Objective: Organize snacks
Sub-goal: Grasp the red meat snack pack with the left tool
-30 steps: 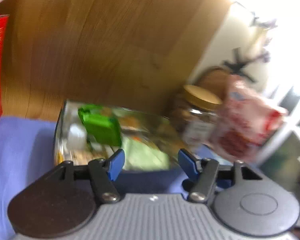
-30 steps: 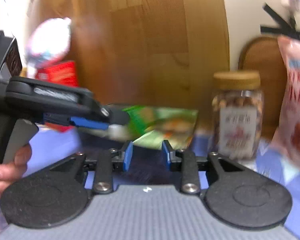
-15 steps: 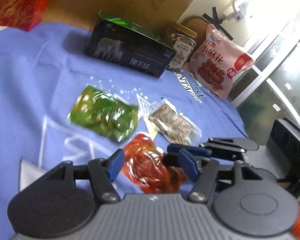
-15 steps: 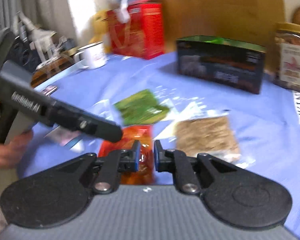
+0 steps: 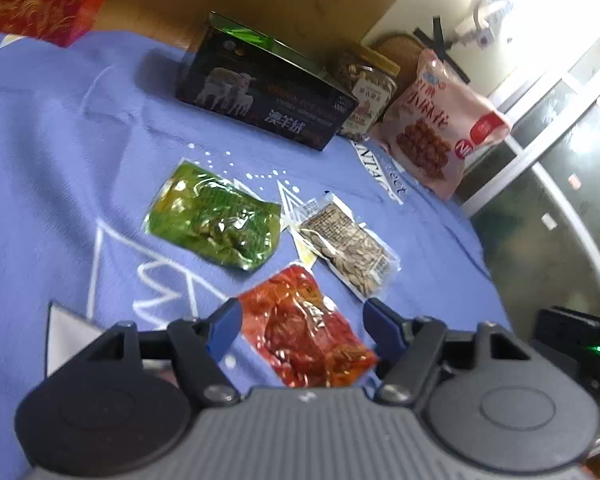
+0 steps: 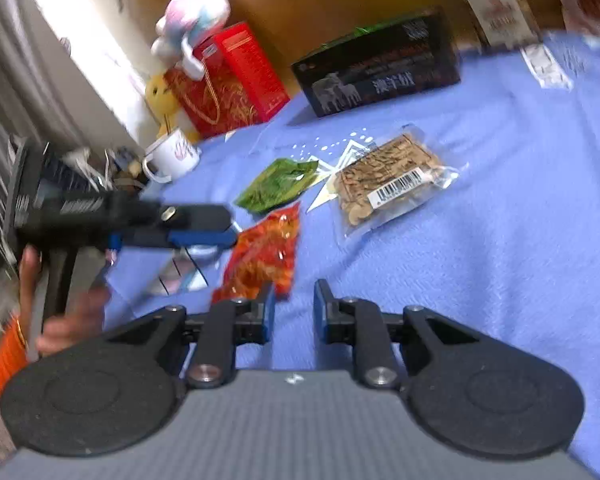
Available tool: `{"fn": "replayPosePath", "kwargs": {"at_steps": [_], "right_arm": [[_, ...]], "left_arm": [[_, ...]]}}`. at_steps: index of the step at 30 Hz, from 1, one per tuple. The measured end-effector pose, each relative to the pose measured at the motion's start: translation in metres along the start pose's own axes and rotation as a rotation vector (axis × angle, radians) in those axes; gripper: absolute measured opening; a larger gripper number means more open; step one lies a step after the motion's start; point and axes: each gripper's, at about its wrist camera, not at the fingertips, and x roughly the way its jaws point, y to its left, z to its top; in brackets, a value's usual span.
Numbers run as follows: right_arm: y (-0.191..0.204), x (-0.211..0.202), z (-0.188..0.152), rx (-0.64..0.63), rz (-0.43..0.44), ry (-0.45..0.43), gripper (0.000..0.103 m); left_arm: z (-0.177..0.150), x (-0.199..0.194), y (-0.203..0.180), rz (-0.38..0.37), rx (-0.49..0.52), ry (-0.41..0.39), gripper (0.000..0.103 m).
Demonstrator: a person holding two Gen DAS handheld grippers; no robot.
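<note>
Red snack packet (image 5: 306, 332) lies between left gripper's (image 5: 302, 320) spread jaws.

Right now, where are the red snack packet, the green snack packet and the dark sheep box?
red snack packet (image 5: 308, 332), left wrist view, packet middle.
green snack packet (image 5: 214, 218), left wrist view, packet middle.
dark sheep box (image 5: 268, 100), left wrist view, front face.

Blue cloth (image 5: 60, 152) covers the surface. On it: green pkt (image 5: 214, 216), seed pkt (image 5: 350, 246), red pkt (image 5: 306, 332) near front; dark box (image 5: 260, 96), jar (image 5: 366, 92), pink bag (image 5: 440, 128) at back; mug (image 6: 172, 156) w/ red box (image 6: 236, 80) far side.
</note>
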Motion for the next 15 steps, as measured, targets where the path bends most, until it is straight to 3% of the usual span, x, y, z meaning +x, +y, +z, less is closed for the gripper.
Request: {"fn": "replayPosePath", "kwargs": {"at_steps": [5,7,9,11,13,15], "right_arm": [[0.0,0.018,0.006,0.054,0.084,0.026,0.026],[0.005,0.026,0.006,0.061,0.127,0.05,0.026],[0.015,0.031,0.002,0.042,0.133,0.048,0.026],[0.021,0.032,0.001,0.026,0.139,0.052,0.024],[0.022,0.032,-0.001,0.06,0.189,0.068,0.022],[0.024,0.03,-0.002,0.061,0.183,0.052,0.018]], "left_arm": [[-0.019,-0.012,0.013,-0.032,-0.094,0.001,0.068],[-0.027,-0.017,0.015,-0.044,-0.109,-0.034,0.065],[-0.029,-0.019,0.017,-0.027,-0.125,-0.052,0.055],[-0.03,-0.021,0.023,-0.013,-0.154,-0.059,0.036],[-0.03,-0.022,0.031,-0.014,-0.199,-0.059,0.03],[-0.03,-0.022,0.035,-0.032,-0.22,-0.057,0.029]]}}
